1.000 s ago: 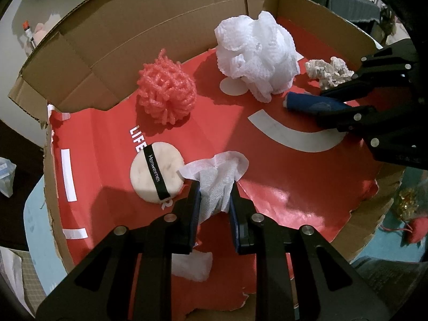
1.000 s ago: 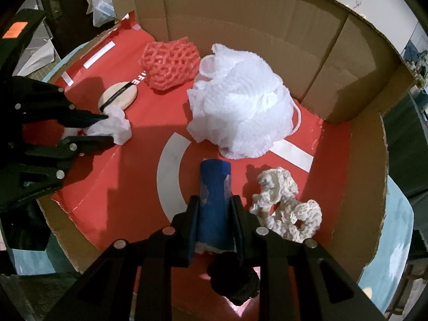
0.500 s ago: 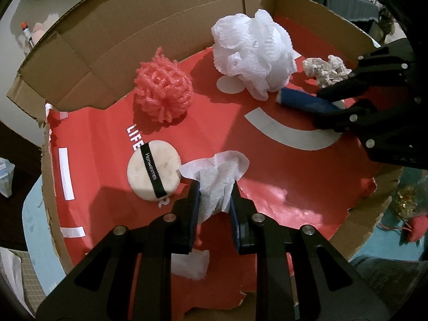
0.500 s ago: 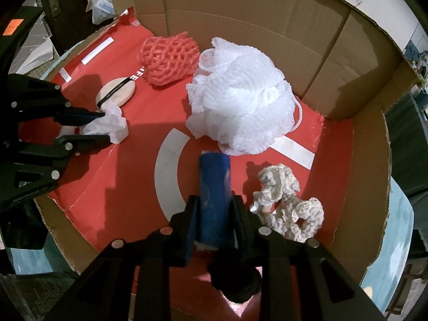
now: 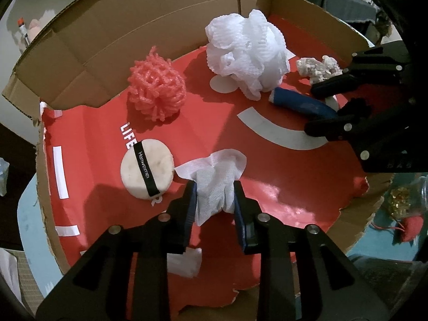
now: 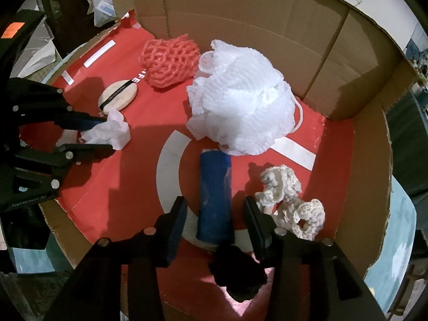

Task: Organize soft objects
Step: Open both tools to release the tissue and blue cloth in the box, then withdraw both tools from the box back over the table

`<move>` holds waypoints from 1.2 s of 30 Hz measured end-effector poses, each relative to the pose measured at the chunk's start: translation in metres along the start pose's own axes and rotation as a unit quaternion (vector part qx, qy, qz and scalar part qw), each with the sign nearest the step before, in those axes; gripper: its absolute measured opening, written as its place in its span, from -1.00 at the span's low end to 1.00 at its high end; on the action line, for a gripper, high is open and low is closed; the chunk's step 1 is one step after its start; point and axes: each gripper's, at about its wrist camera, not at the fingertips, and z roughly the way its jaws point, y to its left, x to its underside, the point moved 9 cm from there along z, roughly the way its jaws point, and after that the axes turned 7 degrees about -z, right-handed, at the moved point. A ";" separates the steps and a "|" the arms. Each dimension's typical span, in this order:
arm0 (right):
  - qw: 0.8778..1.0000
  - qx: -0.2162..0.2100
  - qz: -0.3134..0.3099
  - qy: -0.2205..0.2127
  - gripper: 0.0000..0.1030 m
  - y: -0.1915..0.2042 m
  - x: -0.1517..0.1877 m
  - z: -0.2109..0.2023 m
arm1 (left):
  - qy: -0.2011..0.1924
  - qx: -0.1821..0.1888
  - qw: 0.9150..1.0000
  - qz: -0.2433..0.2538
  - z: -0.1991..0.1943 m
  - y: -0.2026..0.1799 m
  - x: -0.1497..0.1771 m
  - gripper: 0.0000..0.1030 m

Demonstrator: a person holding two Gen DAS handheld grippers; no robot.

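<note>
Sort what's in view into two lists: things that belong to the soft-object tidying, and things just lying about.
Part of the job:
white tissue between the left claw fingers
blue roll between the open right claw fingers
white mesh pouf
pink net sponge
round puff
cream crochet piece
cardboard box

Lying about:
red item outside the box

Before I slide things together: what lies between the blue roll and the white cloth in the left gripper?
Only bare red box floor with its white arc marking; the right wrist view shows nothing between blue roll and white cloth.
</note>
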 end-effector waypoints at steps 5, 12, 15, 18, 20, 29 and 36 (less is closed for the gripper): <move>1.000 -0.002 0.000 -0.003 -0.05 0.003 -0.003 -0.001 | -0.001 0.001 1.000 0.000 0.000 0.000 -0.001 0.13; 1.000 -0.001 -0.003 -0.009 0.00 0.008 -0.003 -0.009 | -0.025 0.003 1.000 0.004 -0.013 -0.004 -0.005 0.20; 1.000 -0.002 0.005 -0.020 0.09 0.008 -0.005 -0.021 | -0.034 -0.002 0.999 0.002 -0.022 -0.005 -0.005 0.20; 0.999 0.001 0.011 -0.035 0.22 0.010 -0.003 -0.041 | -0.049 -0.004 0.999 -0.003 -0.037 -0.006 -0.005 0.20; 0.999 0.004 0.015 -0.047 0.24 0.012 -0.002 -0.055 | -0.062 -0.007 0.998 -0.010 -0.050 -0.006 -0.002 0.22; 0.989 0.029 0.043 -0.140 0.85 0.024 0.011 -0.152 | -0.168 0.001 0.984 -0.056 -0.142 -0.017 0.018 0.47; 0.969 0.071 0.058 -0.228 1.00 0.057 0.046 -0.236 | -0.258 -0.009 0.964 -0.064 -0.209 -0.045 0.051 0.59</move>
